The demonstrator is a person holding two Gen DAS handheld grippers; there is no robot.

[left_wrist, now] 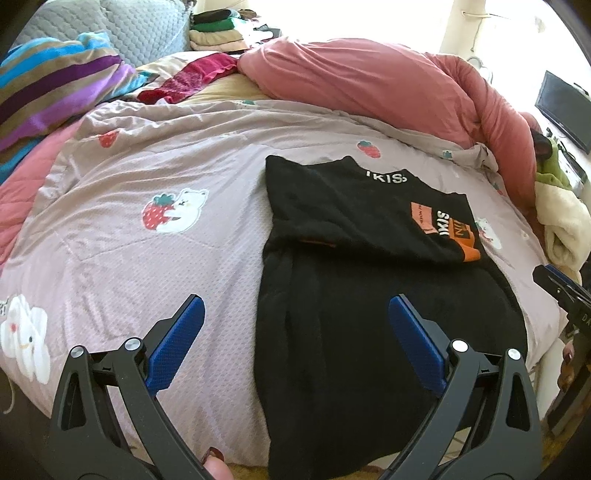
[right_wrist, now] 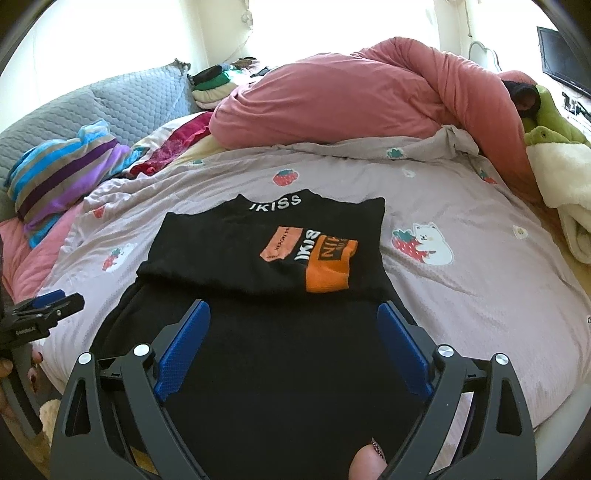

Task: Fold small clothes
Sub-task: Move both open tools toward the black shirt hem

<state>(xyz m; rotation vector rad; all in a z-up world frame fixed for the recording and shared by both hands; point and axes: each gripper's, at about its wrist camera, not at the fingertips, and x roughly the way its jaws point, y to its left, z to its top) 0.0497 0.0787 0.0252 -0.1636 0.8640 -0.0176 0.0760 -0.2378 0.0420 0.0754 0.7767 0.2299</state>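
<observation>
1. While both grippers hover empty, the black shirt lies flat on the strawberry-print duvet, collar at the far end.
2. Done, judging by the layers: sleeves tucked in, orange print panel lying across the far half.
3. Left: the lengthwise fold, near hem up to collar.
4. Left gripper: jaws spread, over the shirt's left edge.
5. Right gripper: jaws spread, above the near half.
6. Folded stack sits far back.

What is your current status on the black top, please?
Left gripper open, empty, over the shirt's left edge. Right gripper open, empty, above its lower half. Black IKISS top flat on strawberry-print quilt, upper part folded over. Nothing in the way.
</observation>
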